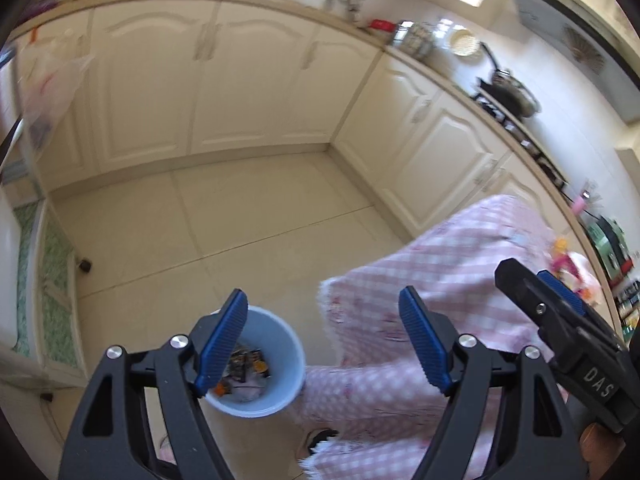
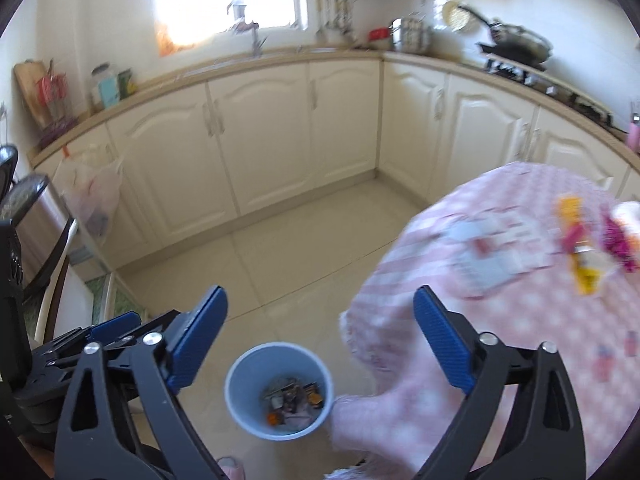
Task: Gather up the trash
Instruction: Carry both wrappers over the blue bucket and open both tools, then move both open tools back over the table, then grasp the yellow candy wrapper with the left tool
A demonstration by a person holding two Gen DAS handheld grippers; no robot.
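Observation:
A light blue bin [image 1: 276,376] stands on the tiled floor beside the table and holds several wrappers; it also shows in the right wrist view [image 2: 279,389]. My left gripper [image 1: 322,344] is open and empty, high above the bin. My right gripper [image 2: 320,344] is open and empty, also above the bin and the table edge; it shows in the left wrist view [image 1: 560,296] at the right. Colourful wrappers [image 2: 588,240] and a whitish flat packet [image 2: 484,256] lie blurred on the pink checked tablecloth [image 2: 520,320].
Cream cabinets [image 2: 260,136] line the back and right walls under a worktop with jars, a pan and a stove [image 2: 516,52]. A plastic bag [image 2: 94,196] hangs on a cabinet at the left. A steel bin [image 2: 36,216] stands at far left.

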